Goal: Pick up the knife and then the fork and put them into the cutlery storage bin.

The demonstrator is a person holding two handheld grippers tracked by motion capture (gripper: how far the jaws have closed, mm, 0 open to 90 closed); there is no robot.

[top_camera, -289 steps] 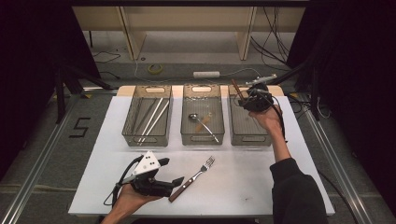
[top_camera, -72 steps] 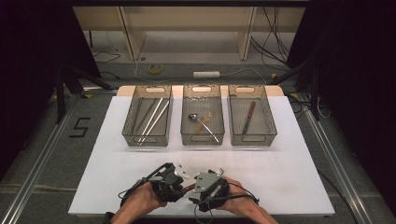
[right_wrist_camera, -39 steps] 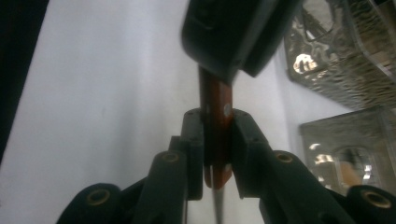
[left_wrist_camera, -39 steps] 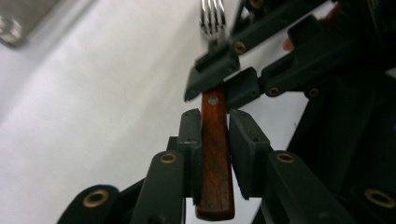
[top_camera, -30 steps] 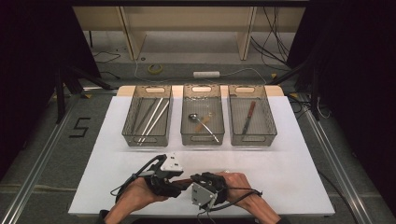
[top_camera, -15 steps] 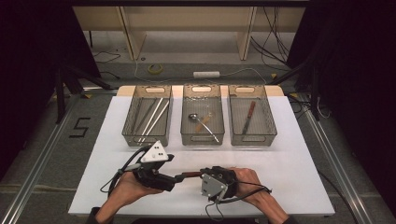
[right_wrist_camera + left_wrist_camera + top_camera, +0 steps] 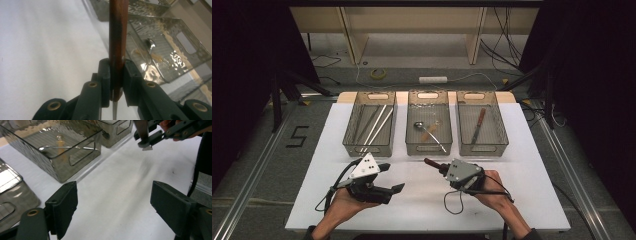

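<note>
Right tool (image 7: 116, 82) clamps my wooden-handled fork (image 7: 117, 37) | left tool (image 7: 112, 205) has just been opening, wide, empty | carry level toward 12 o'clock, clear the bin (image 7: 429, 145) rims.

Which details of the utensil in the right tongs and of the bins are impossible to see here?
- Utensil: right gripper view, working end hidden below the right tongs.
- Same utensil: high view, head hidden under the tongs' body.
- Left bin: left gripper view, cut by the frame edge.
</note>
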